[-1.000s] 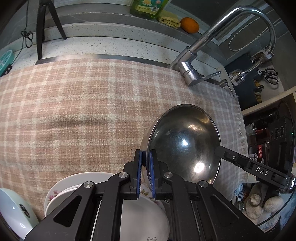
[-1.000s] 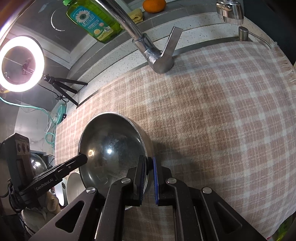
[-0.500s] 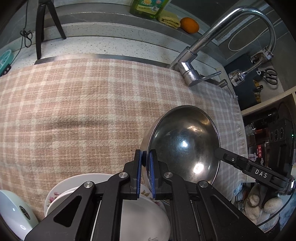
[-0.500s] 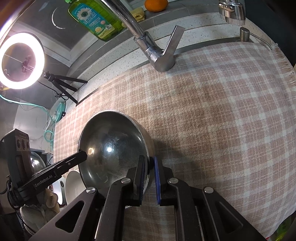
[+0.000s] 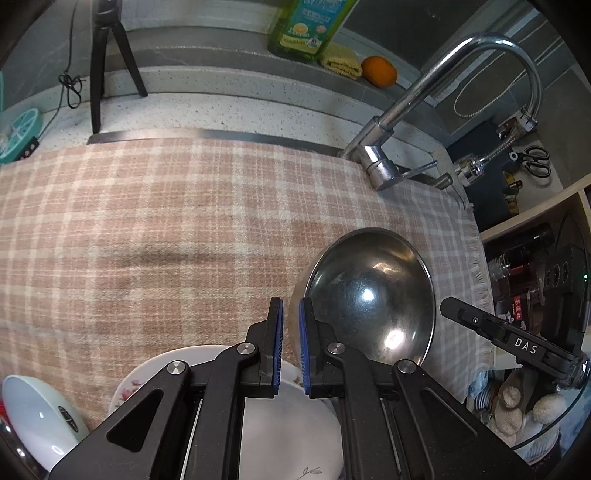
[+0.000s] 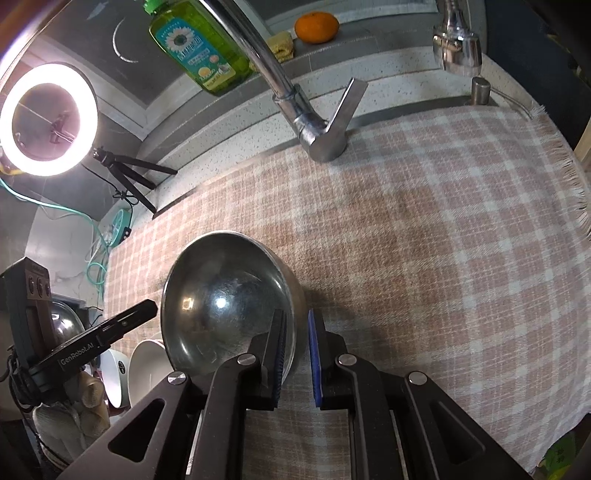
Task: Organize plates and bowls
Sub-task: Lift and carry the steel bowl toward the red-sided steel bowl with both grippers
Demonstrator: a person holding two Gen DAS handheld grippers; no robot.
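Note:
A steel bowl rests on the pink checked cloth. My left gripper straddles its left rim, jaws slightly apart around the rim. My right gripper straddles the opposite rim of the same bowl, jaws also slightly apart. White flowered plates are stacked below the left gripper. A white bowl lies at the lower left. In the right wrist view, white bowls stand left of the steel bowl.
A chrome faucet rises at the cloth's far right edge. A green soap bottle, sponge and orange sit on the back ledge. A ring light on a tripod stands at the far left. Shelves with bottles are on the right.
Both grippers have opened a little around the steel bowl's rim; the bowl now rests on the cloth. Both cameras have drawn back slightly.

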